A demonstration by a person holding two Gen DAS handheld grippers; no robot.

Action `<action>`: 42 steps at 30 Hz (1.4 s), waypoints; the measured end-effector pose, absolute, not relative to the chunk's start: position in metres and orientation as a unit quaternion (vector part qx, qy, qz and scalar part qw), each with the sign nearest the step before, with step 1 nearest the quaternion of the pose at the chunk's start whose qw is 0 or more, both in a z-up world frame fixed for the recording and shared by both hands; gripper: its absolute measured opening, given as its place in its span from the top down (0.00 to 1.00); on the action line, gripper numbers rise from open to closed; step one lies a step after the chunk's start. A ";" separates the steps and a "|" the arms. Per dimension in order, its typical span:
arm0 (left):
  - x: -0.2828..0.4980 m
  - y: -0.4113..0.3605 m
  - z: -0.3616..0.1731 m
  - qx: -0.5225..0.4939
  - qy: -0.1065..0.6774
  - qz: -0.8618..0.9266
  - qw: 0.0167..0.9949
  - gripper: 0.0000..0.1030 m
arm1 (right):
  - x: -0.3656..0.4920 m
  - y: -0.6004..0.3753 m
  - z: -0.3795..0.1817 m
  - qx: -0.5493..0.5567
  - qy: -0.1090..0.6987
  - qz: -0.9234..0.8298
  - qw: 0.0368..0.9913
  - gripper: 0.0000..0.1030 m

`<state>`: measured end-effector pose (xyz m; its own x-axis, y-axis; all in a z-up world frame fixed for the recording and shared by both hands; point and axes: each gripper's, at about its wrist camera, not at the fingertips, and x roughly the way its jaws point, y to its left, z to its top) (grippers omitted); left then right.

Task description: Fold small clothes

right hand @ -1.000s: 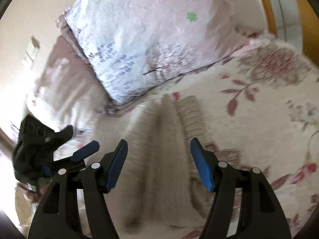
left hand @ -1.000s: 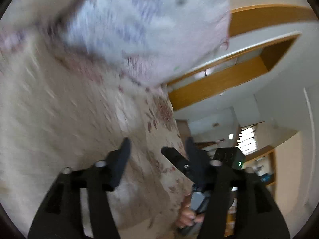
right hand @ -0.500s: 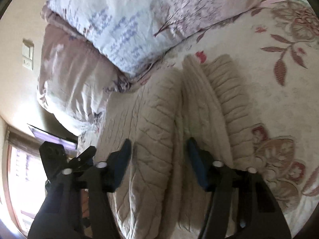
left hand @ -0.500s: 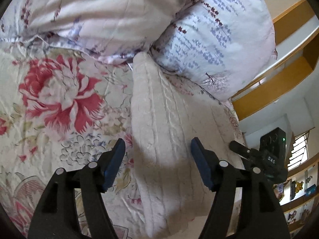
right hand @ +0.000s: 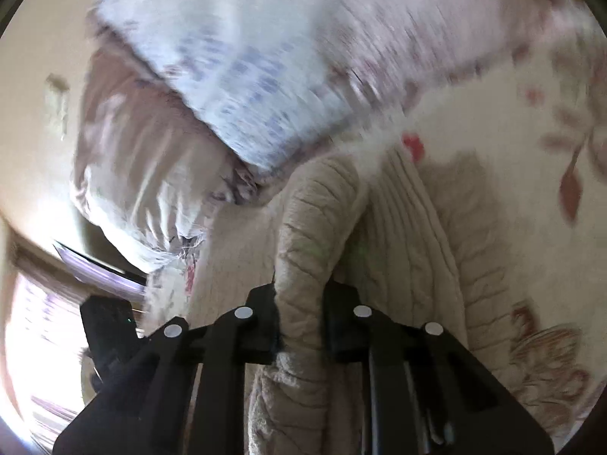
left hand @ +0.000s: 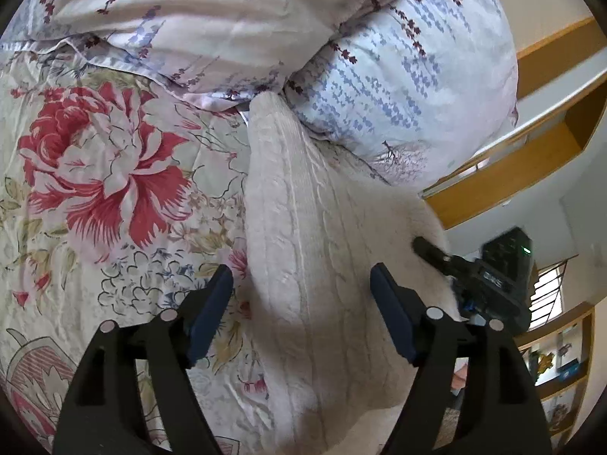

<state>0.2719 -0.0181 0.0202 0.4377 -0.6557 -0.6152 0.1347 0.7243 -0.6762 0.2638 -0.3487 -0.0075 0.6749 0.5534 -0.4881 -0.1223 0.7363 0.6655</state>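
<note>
Two grippers over one cream cable-knit sweater (left hand: 303,250) on a bed. Left gripper (left hand: 301,303) w/ fingers spread wide, blue pads showing, nothing between them but air; the knit lies flat just ahead of and below its tips, running fwd to the gap where two pillows meet. Right gripper (right hand: 301,305) nearly closed, pinching a raised ridge of the sweater (right hand: 315,227) that bunches up between its fingers and stands ahead of them.

Left wrist view is sharp & shows what the other can't: the quilt (left hand: 114,189) left of the gripper, w/ a big red peony print, and the right gripper (left hand: 432,254) coming in from the right side, its black tip touching the sweater's far edge. Right wrist view is motion-blurred up top, but shows the pinch itself close up, plus ribbed folds of the knit lying to the right of its fingers. The left gripper's black body (right hand: 110,326) sits low left there.

Surface: floral quilt (right hand: 531,208), pale w/ reddish leaves to the right of the right gripper. Ahead of both: a blue-patterned pillow (left hand: 398,87) and a pinkish pillow (left hand: 189,19) beside it. Room: wooden frame or shelving (left hand: 550,144) off right of the left gripper, a bright window (right hand: 34,322) far left of the right one, beige wall (right hand: 38,76) above that.
</note>
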 end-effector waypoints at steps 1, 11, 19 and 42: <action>0.272 -0.018 0.021 -0.279 0.469 -0.246 0.801 0.27 | 0.256 -0.347 0.004 0.283 0.336 0.189 0.878 0.83; 0.266 -0.027 0.025 -0.260 0.467 -0.266 0.803 0.27 | 0.228 -0.354 0.041 0.174 0.279 0.104 0.939 0.84; 0.261 -0.037 0.029 -0.235 0.472 -0.276 0.804 0.27 | 0.252 -0.380 -0.008 0.204 0.354 0.045 0.912 0.81; 0.213 -0.054 0.011 -0.182 0.501 -0.278 0.799 0.31 | 0.137 -0.390 -0.033 0.271 0.341 0.128 0.891 0.77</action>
<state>0.2134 -0.0541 0.0111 0.3440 -0.6267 -0.6992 0.2619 0.7791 -0.5695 0.1367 -0.3896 -0.0335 0.7351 0.4128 -0.5379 -0.0430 0.8201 0.5706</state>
